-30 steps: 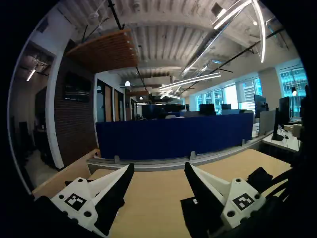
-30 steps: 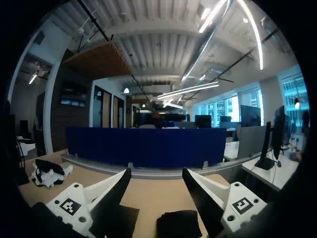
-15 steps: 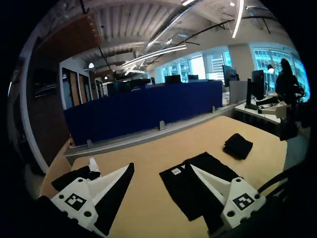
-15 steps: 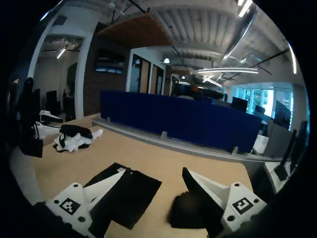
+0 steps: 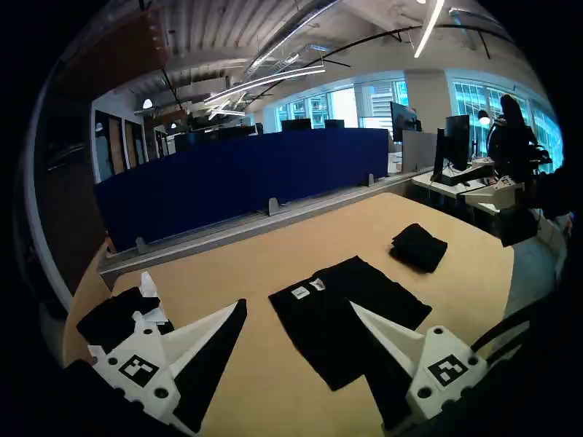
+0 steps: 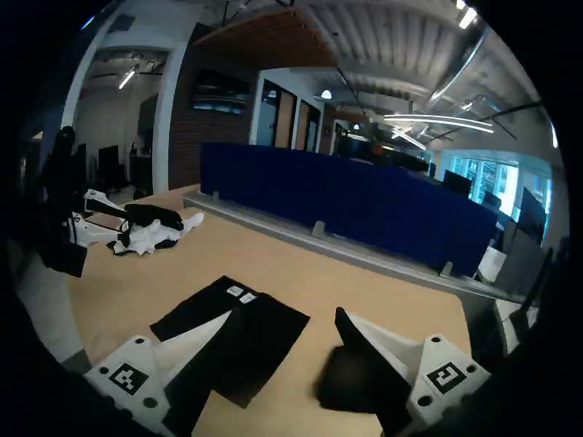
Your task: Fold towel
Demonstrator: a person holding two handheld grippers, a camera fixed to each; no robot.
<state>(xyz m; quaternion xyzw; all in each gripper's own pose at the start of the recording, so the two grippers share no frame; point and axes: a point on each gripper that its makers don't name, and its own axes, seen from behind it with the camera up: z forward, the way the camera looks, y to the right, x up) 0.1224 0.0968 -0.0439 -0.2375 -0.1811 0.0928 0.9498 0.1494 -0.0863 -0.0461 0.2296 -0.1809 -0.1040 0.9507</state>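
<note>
Lining up towel [image 5: 324, 328]: we'd pinch both near corners evenly.
Jaws: left gripper [image 5: 296, 304], right gripper [image 6: 286, 312] both wide, empty.

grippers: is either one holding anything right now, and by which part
Nothing is held. The left gripper and right gripper are both open and empty, above the black towel lying flat.

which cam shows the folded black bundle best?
Left gripper view: the folded black bundle shows whole, nothing in front. In the right gripper view it sits low, partly behind a finger of the right claw.
</note>
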